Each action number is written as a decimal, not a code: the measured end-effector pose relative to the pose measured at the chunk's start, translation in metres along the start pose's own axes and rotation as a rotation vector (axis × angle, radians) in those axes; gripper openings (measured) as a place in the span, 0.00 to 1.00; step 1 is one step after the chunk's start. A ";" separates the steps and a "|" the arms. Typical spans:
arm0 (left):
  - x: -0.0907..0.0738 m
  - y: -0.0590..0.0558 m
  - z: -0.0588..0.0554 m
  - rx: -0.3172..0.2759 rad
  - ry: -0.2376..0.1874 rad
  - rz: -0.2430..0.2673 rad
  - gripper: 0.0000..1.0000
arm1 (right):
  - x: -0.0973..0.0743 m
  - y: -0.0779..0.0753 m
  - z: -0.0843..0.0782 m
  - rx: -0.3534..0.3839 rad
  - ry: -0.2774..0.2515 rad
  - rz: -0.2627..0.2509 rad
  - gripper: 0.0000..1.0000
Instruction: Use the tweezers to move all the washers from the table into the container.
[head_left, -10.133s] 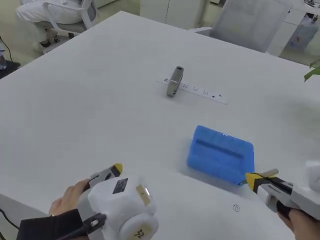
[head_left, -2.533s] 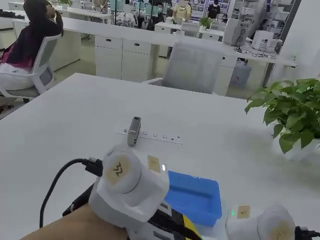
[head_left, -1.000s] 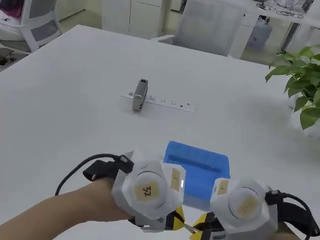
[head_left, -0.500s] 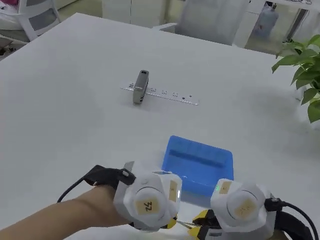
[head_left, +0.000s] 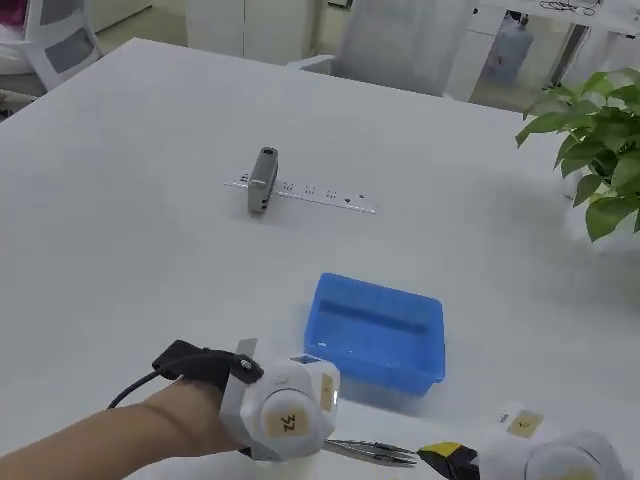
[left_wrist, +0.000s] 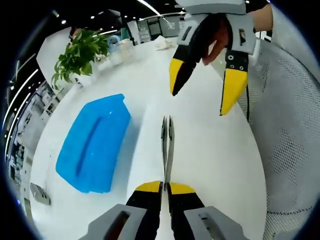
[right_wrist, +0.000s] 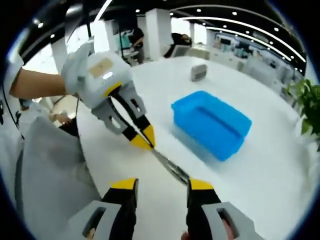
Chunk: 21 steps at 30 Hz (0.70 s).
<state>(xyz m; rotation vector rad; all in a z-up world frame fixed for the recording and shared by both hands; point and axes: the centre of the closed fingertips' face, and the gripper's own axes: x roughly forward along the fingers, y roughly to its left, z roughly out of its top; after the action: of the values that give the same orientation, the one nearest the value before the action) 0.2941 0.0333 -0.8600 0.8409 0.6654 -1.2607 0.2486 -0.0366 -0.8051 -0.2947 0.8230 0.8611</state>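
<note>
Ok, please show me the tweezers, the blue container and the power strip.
tweezers (left_wrist: 167, 145), left gripper view, middle of the metal arms.
blue container (head_left: 375, 368), head view, its near outer wall.
power strip (head_left: 318, 192), head view, its middle.

**Hidden Fingers, Cropped Edges**

In the head view the left gripper (head_left: 318, 440) has a white housing that covers its fingers and the rear of the slim silver metal tweezers (head_left: 372, 452), so just their pointed front half shows. The right gripper (head_left: 455, 464) is cut off by the bottom edge. In the right gripper view blur smears the tweezers' tips; whether they pinch anything cannot be told. The leafy green plant (head_left: 590, 150) is cropped at the right edge. Markings on the flat white power strip (head_left: 320, 192) are too small to read.
</note>
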 end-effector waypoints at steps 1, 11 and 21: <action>0.000 0.001 -0.002 -0.043 0.011 0.011 0.08 | -0.001 0.000 0.000 0.007 -0.004 -0.003 0.39; -0.047 0.011 0.021 -0.467 -0.124 0.169 0.65 | -0.034 -0.014 0.013 0.143 -0.167 -0.104 0.63; -0.103 0.010 0.024 -0.743 -0.288 0.337 0.99 | -0.043 -0.017 0.019 0.173 -0.240 -0.131 0.74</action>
<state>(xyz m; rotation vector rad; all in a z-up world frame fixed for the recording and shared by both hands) 0.2835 0.0694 -0.7600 0.1376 0.6559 -0.7175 0.2557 -0.0612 -0.7614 -0.0894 0.6415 0.6823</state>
